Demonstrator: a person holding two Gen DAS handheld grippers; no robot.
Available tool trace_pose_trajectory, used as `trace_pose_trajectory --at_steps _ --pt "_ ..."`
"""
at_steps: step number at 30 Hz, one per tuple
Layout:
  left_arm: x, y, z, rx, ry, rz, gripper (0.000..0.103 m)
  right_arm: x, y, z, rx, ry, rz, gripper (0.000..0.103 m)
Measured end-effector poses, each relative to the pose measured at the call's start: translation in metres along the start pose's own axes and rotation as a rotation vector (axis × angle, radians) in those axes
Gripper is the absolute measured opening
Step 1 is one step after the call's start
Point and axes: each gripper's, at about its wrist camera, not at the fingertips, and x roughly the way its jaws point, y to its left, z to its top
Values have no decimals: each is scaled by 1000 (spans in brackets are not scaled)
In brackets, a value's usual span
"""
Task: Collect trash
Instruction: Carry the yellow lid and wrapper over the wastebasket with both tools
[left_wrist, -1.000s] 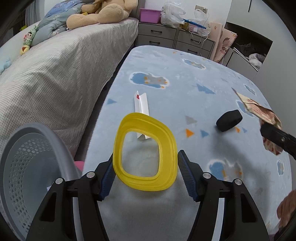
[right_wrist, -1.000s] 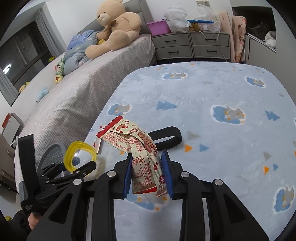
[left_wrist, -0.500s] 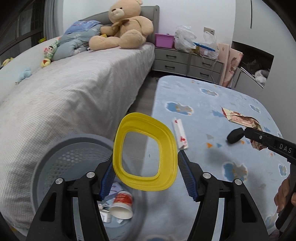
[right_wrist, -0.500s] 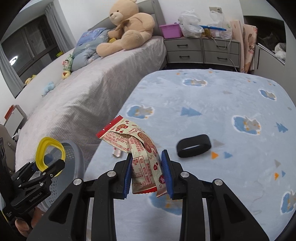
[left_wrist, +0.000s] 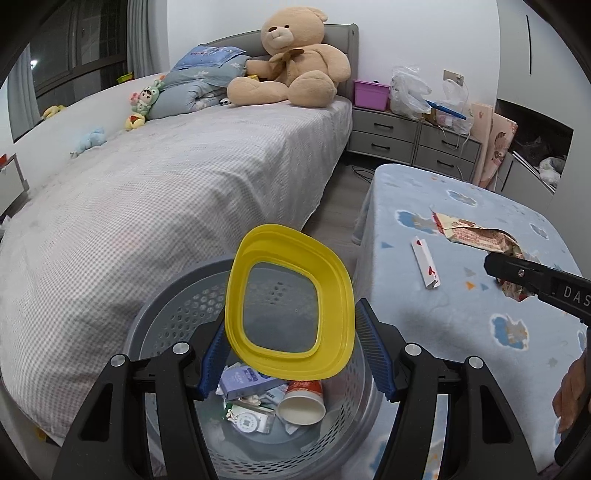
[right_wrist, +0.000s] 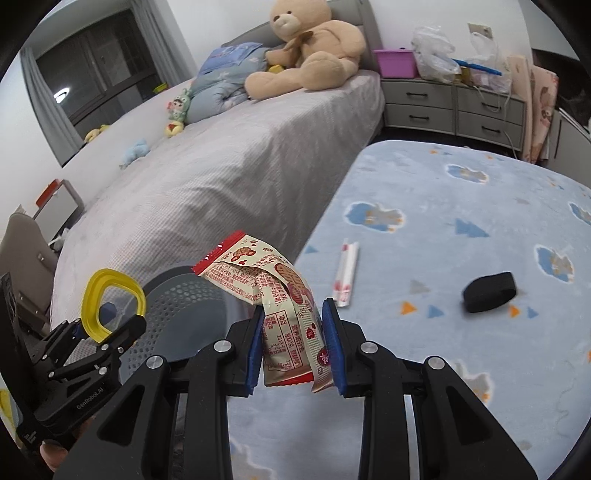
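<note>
Nearest, my left gripper (left_wrist: 295, 354) clamps a yellow plastic ring-shaped lid (left_wrist: 290, 306), held above the grey perforated plastic bin (left_wrist: 166, 317) just below my fingers. My right gripper (right_wrist: 293, 341) pinches a crumpled cream-and-red snack wrapper (right_wrist: 280, 291). Beyond its fingers, a white paper sleeve (right_wrist: 347, 273) lies on the blue blanket (right_wrist: 461, 206).

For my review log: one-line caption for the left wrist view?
Left gripper holds yellow lid above grey basket of trash.
</note>
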Motion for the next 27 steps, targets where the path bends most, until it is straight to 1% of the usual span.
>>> trace_pose_trajectory --at_steps 8,14,20,24,27 --pt "-6 24 -9 -32 -7 41 62 20 41 -2 -36 30 54 30" --pt "-5 47 -14 -66 6 74 62 36 69 -8 -87 65 78 30" --pt "-3 65 -21 -88 24 103 62 53 87 -14 -120 109 94 30" --pt "3 73 -25 -91 49 128 62 61 96 -17 -139 128 99 32" --pt "5 77 -26 -96 57 133 62 66 101 -20 -151 143 100 32"
